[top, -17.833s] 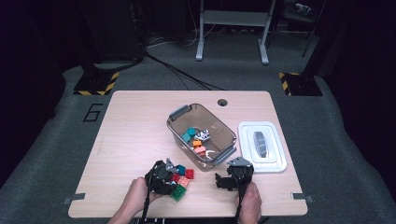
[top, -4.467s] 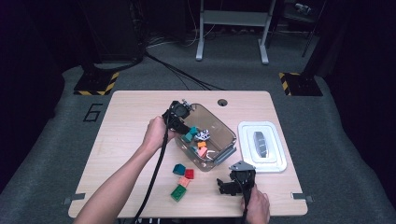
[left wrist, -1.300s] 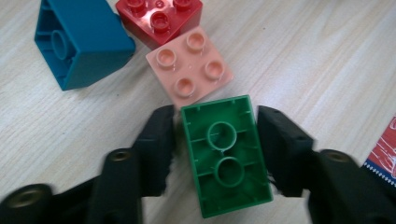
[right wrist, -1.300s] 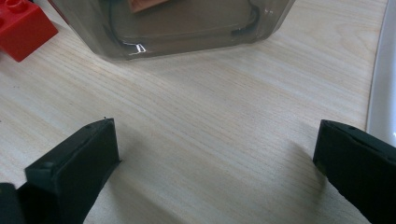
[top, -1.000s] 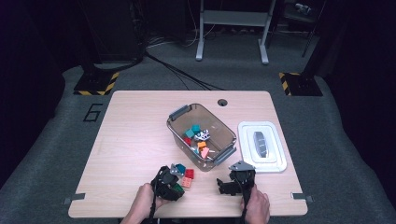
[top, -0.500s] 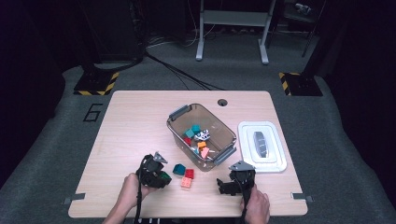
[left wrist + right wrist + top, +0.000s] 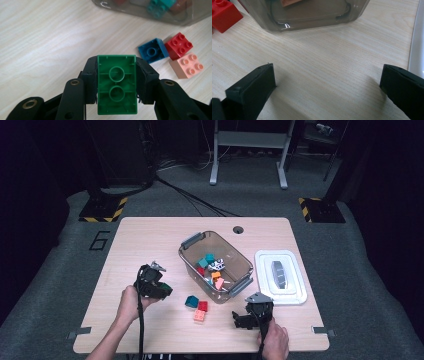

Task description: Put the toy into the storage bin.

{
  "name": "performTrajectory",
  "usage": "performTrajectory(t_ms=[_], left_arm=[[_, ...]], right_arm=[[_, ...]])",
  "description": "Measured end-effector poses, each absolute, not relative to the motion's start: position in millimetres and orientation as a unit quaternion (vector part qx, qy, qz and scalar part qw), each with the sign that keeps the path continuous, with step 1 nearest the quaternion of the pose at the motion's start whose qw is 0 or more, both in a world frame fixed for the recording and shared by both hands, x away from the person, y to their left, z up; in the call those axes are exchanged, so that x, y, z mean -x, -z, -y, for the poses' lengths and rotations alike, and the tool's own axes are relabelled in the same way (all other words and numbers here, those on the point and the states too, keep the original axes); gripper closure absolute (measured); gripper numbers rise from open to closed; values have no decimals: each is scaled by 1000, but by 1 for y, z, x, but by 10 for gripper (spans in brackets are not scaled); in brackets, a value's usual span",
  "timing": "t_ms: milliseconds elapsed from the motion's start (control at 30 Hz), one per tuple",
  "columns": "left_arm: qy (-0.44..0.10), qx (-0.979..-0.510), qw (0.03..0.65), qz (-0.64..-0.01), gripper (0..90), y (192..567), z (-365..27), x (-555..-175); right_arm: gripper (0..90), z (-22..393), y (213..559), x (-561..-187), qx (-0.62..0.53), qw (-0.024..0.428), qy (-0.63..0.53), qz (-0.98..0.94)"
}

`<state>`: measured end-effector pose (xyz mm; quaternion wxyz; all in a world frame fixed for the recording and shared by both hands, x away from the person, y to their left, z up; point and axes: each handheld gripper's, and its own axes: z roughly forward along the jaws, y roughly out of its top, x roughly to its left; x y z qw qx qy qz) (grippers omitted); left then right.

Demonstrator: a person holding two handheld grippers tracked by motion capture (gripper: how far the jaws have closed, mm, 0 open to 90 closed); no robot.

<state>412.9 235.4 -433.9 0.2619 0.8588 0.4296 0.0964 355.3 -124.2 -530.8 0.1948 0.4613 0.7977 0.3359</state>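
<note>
My left gripper (image 7: 162, 289) is shut on a green two-stud-long brick (image 7: 117, 83), underside toward the camera, held above the table left of the bin. In the high view the green brick (image 7: 165, 286) peeks out at its jaws. A blue brick (image 7: 152, 50), a red brick (image 7: 179, 45) and a peach brick (image 7: 187, 66) lie together on the wood; the same three bricks (image 7: 198, 306) sit in front of the clear bin (image 7: 190, 242). My right gripper (image 7: 328, 86) rests open near the table's front edge, nothing between its jaws, pointing at the bin wall (image 7: 312, 15).
The bin holds several mixed bricks (image 7: 211, 268). Its white lid (image 7: 280, 277) lies to the right of it. A round cable hole (image 7: 238, 229) is at the table's far edge. Bare wood stretches left of the left hand (image 7: 127, 302).
The left hand has lifted the green brick away from the pile and carried it left and up. The right gripper has stayed where it was.
</note>
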Motion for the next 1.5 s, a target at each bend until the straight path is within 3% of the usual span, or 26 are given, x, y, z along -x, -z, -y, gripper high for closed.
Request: performTrajectory(t_ms=[1500], left_arm=[[-158, -858, 264, -412, 589, 341, -222, -457]], right_arm=[[0, 124, 531, -355, -461, 195, -336, -798]])
